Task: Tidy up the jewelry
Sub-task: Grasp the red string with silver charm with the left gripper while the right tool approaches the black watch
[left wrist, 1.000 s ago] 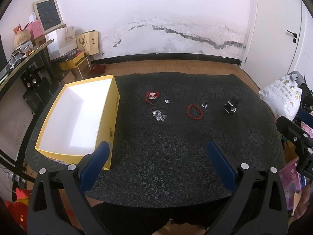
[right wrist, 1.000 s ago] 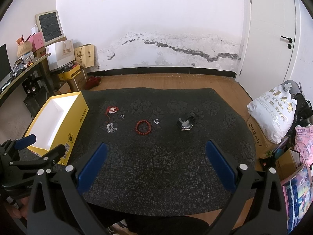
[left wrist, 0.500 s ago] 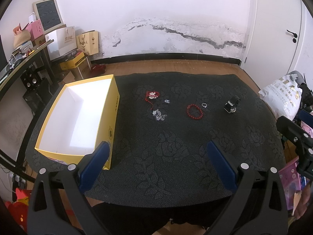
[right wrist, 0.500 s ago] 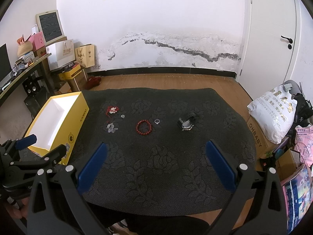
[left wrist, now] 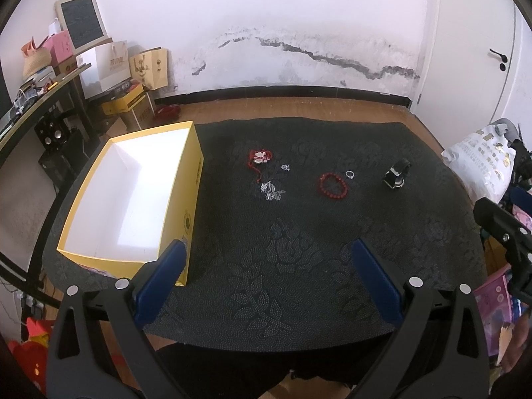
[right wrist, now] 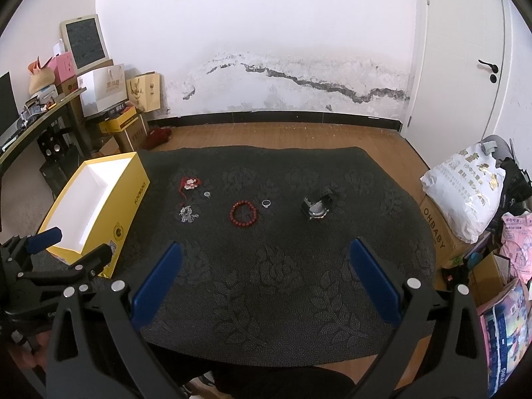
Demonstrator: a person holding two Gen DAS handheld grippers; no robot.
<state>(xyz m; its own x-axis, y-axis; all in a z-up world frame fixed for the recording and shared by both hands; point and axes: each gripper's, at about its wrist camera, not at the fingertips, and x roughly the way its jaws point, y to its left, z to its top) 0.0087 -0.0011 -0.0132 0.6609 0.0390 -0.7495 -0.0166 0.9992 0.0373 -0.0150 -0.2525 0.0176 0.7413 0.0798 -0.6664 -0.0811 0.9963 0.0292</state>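
On a black patterned cloth [left wrist: 299, 266] lie a red bead bracelet [left wrist: 333, 185] [right wrist: 244, 213], a small ring [left wrist: 349, 174] [right wrist: 266, 203], a second small ring [left wrist: 285, 167] [right wrist: 207, 194], a red-string piece [left wrist: 260, 157] [right wrist: 190, 183], a clear crystal piece [left wrist: 272, 191] [right wrist: 188, 214] and a black watch [left wrist: 396, 174] [right wrist: 317, 203]. An open yellow box [left wrist: 186, 199] [right wrist: 133, 196] with a white inside stands at the left. My left gripper [left wrist: 266, 276] is open and empty near the front edge. My right gripper [right wrist: 264, 274] is open and empty too.
A dark desk [left wrist: 40, 93] with boxes and bags stands at the left. A white sack [right wrist: 465, 186] and cardboard boxes sit to the right of the table. Wooden floor and a cracked white wall lie behind.
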